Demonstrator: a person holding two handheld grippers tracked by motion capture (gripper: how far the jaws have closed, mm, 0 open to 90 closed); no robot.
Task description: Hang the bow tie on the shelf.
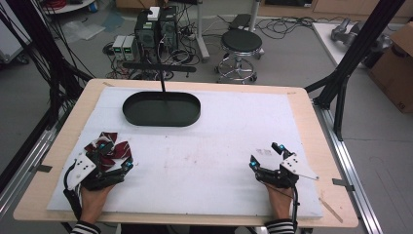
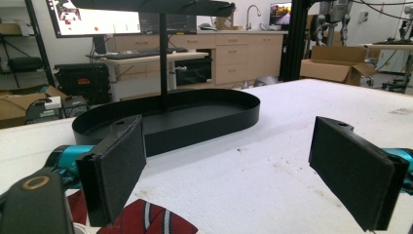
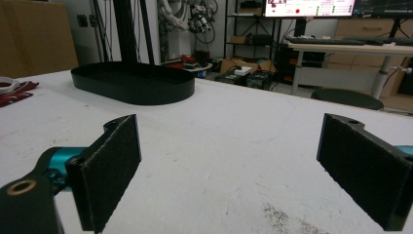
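Now my left gripper [image 1: 113, 155] hovers at lower left over the red cloth [image 1: 117, 148], jaws wide apart, empty. At lower right, my right gripper [image 1: 265, 155] gapes too, above the white mat [image 1: 204, 161].

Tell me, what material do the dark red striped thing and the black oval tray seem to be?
The dark red striped thing looks like woven cloth: it lies soft and rumpled, with a matte surface. The black oval tray seems thin metal or hard plastic, satin black; its low wall is thin, even and rigid.
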